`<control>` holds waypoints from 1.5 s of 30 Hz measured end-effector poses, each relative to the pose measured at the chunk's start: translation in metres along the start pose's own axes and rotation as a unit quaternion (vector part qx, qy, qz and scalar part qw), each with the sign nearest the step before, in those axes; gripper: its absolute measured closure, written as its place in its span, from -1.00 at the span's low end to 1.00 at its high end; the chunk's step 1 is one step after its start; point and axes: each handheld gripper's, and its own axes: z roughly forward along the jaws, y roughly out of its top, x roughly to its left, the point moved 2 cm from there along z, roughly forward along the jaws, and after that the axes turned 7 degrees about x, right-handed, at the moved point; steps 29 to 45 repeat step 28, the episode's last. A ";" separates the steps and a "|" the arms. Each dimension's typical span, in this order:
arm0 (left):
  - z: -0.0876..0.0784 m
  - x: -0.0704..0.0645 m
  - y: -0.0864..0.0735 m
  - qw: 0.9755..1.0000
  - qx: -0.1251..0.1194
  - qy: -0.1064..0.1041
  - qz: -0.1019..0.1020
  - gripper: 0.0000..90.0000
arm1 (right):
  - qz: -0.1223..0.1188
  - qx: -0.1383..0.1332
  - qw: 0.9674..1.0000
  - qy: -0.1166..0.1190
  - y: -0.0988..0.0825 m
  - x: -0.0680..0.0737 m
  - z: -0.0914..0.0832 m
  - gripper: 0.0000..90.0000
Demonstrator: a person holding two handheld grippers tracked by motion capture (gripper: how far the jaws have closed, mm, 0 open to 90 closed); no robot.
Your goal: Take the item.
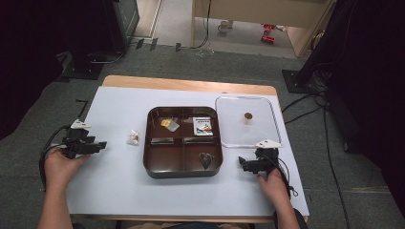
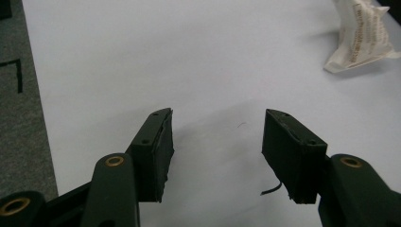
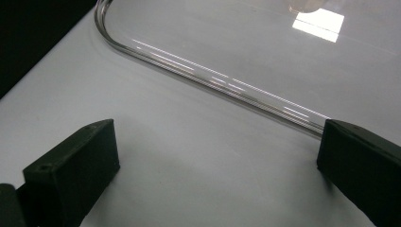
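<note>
A dark brown tray with several compartments sits mid-table, holding a yellow packet, a printed card and a dark heart-shaped piece. A small white packet lies on the white sheet left of the tray; it is at the top right in the left gripper view. My left gripper points toward it from the left, open and empty. My right gripper rests right of the tray, open and empty, just short of the clear lid's rim.
The clear lid with a brown knob lies flat right of the tray. The white sheet covers the wooden table. Cables and dark stands stand on the floor around it.
</note>
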 end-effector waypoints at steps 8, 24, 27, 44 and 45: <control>0.005 -0.001 -0.004 1.000 0.004 -0.003 0.003 -0.12 | 0.000 0.000 1.000 0.000 0.000 0.000 0.000 -1.00; 0.015 -0.015 -0.020 0.998 -0.062 0.012 0.018 -0.59 | 0.000 0.000 1.000 0.000 0.000 0.000 0.000 -1.00; 0.016 -0.017 -0.022 0.997 -0.074 0.018 0.015 -0.64 | 0.000 0.000 1.000 0.000 0.000 0.000 0.000 -1.00; 0.016 -0.017 -0.022 0.997 -0.074 0.018 0.015 -0.64 | 0.000 0.000 1.000 0.000 0.000 0.000 0.000 -1.00; 0.016 -0.017 -0.022 0.997 -0.074 0.018 0.015 -0.64 | 0.000 0.000 1.000 0.000 0.000 0.000 0.000 -1.00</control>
